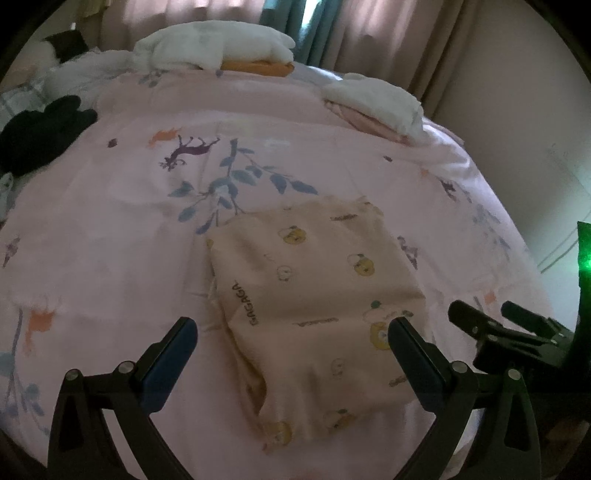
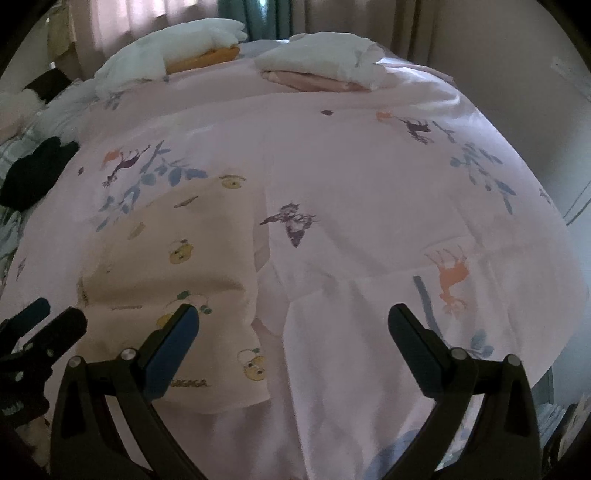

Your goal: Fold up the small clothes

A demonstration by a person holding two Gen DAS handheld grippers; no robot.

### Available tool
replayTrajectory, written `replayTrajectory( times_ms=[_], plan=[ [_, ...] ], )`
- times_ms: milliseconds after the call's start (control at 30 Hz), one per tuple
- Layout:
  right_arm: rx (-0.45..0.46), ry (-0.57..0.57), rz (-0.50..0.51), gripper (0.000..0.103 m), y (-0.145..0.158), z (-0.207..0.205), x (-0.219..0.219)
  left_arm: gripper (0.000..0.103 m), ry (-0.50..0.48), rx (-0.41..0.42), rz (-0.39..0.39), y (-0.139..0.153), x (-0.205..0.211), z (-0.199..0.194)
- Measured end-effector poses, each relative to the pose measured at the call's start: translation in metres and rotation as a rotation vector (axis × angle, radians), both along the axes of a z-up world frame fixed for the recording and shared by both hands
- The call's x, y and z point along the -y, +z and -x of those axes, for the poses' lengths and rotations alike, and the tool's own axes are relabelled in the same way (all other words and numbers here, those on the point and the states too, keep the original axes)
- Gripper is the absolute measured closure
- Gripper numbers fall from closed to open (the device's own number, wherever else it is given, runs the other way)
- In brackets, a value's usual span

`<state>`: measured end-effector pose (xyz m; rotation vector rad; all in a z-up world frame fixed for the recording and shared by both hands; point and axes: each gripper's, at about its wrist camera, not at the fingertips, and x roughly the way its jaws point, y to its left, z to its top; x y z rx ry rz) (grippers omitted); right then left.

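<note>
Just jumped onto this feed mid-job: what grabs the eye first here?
The peach garment with yellow cartoon prints lies folded on the pink bedsheet, between the open fingers of the left tool. The right tool, also open, hovers beside it. Two folded stacks sit at the far end.

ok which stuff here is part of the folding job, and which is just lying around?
In the job:
- peach printed garment, lying on the bedspread
- left gripper, open
- right gripper, open

Lying about:
- black garment
- white and orange stack
- white and pink stack
- curtains
</note>
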<state>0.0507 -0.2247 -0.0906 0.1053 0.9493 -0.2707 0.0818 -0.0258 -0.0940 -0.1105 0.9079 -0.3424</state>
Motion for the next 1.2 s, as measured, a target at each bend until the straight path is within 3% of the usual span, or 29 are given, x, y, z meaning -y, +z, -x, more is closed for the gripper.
replayTrajectory(
  times_ms=[200, 533, 1200],
  plan=[
    [-0.039, -0.031, -0.013, 0.0, -0.01, -0.007, 0.006, 0.001, -0.013, 0.002, -0.033, -0.004, 0.011, 0.002],
    [-0.036, 0.012, -0.006, 0.0, -0.01, -0.008, -0.003, 0.001, -0.029, 0.014, -0.05, -0.003, 0.015, 0.006],
    [-0.047, 0.031, 0.024, 0.0, -0.011, -0.008, -0.016, 0.001, 0.0, 0.023, -0.049, -0.001, 0.01, 0.005]
  ],
)
